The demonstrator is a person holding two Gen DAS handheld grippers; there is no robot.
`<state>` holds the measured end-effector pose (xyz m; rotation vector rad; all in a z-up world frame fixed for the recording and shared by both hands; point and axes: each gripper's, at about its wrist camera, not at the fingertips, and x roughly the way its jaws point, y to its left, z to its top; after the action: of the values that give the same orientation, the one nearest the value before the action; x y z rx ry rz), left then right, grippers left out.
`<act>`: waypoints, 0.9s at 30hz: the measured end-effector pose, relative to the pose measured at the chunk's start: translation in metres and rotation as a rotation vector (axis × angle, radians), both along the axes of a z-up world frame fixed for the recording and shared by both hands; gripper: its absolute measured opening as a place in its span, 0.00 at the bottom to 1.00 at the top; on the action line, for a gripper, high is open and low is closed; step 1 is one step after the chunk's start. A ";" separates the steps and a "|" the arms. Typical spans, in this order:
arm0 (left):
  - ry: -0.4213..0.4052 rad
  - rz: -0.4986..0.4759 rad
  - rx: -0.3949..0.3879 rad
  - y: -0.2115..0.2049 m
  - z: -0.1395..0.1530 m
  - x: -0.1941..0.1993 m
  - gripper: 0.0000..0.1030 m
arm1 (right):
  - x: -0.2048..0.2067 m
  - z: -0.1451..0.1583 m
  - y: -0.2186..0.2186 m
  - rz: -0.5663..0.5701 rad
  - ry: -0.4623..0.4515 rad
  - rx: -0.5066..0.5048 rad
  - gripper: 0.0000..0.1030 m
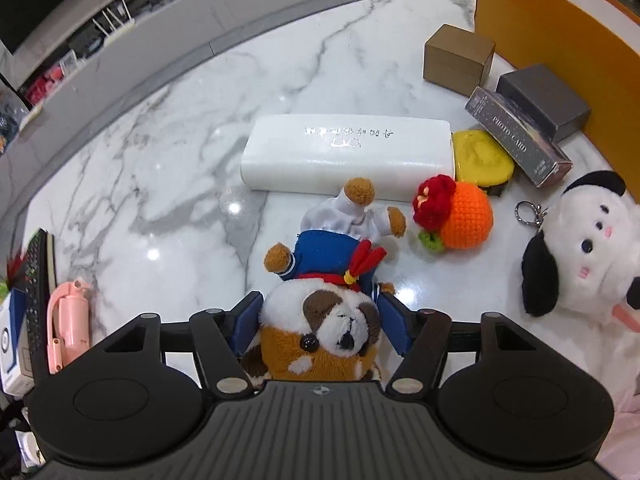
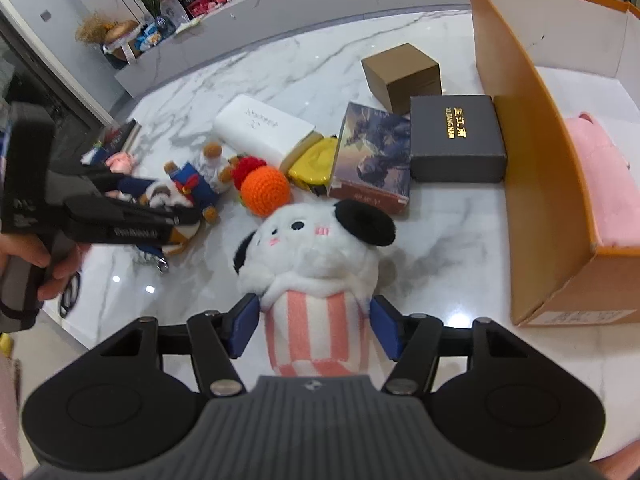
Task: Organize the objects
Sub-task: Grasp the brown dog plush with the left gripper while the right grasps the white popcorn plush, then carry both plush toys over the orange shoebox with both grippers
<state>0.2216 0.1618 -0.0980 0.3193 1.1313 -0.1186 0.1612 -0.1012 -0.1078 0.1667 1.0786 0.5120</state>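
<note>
Right now my left gripper (image 1: 320,326) has its blue pads on either side of the brown-and-white plush dog's (image 1: 320,332) head, clamped on it; the dog, in a blue sailor top with a red scarf, lies on the marble table (image 1: 168,152) with its feet pointing away from me. My right gripper (image 2: 314,326) has its pads at either flank of the white plush dog (image 2: 316,256) with black ears, level with its pink-and-white striped body, but I cannot tell whether they press it or merely flank it.

Just beyond the sailor dog's feet lies a long white case (image 1: 348,152), and beside the dog, to its right, sits an orange crochet ball (image 1: 466,220) with a red flower on it. A yellow pouch (image 1: 482,158) touches the white case's end. Next to that lies a photo card box (image 1: 516,136), a dark grey box (image 1: 544,100) with gold lettering and a brown cardboard cube (image 1: 458,58). An open orange box (image 2: 532,152) stands at the right side of the table, with something soft and pink (image 2: 604,196) lying inside it. At the far left, a pink object (image 1: 68,320) lies near a remote control (image 1: 36,288).
</note>
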 end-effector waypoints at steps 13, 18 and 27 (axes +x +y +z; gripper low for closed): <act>0.110 0.212 -0.310 0.004 0.008 -0.027 0.62 | 0.028 -0.023 -0.027 -0.073 0.121 0.145 0.68; 0.078 0.293 -0.353 -0.011 0.007 -0.046 0.62 | 0.021 -0.027 -0.028 -0.073 0.114 0.161 0.64; 0.065 0.435 -0.467 -0.029 0.006 -0.077 0.61 | 0.002 -0.029 -0.026 -0.064 0.115 0.129 0.59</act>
<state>0.1449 0.1325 -0.0918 -0.3485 1.1766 -0.0052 0.1635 -0.1273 -0.1372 0.3466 1.1493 0.5190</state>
